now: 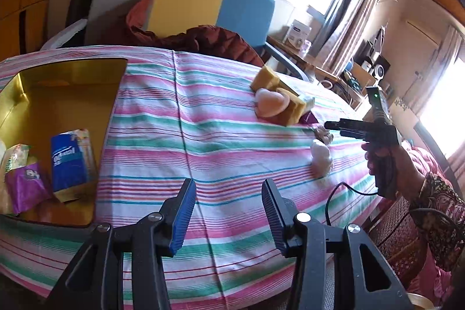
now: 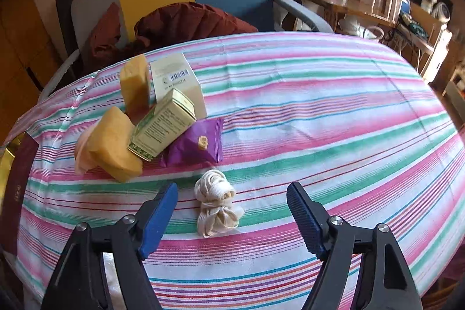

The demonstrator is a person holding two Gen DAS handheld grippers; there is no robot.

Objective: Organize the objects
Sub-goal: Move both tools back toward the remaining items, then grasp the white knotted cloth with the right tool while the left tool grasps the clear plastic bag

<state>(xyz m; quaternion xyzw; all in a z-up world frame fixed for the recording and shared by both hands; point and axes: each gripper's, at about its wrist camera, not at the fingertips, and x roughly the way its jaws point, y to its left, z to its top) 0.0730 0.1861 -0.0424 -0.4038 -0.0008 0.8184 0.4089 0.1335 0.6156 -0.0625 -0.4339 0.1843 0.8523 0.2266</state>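
Lying just ahead of your right gripper [image 2: 232,215], at twelve o'clock between its open, empty jaws, is the cream ribbon bundle [image 2: 218,205], long axis running twelve-to-six on the striped tablecloth [image 2: 319,106]. Your left gripper [image 1: 228,211] is hanging open and empty, farther off, with the bundle at its two o'clock.

Table under a pink, green and white striped cloth [image 2: 319,95], gold-lined open box [image 1: 72,71], yellow sponges [image 2: 116,144], small cartons [image 2: 161,127], purple sachet [image 2: 197,144], cream ribbon bundle [image 2: 216,205]
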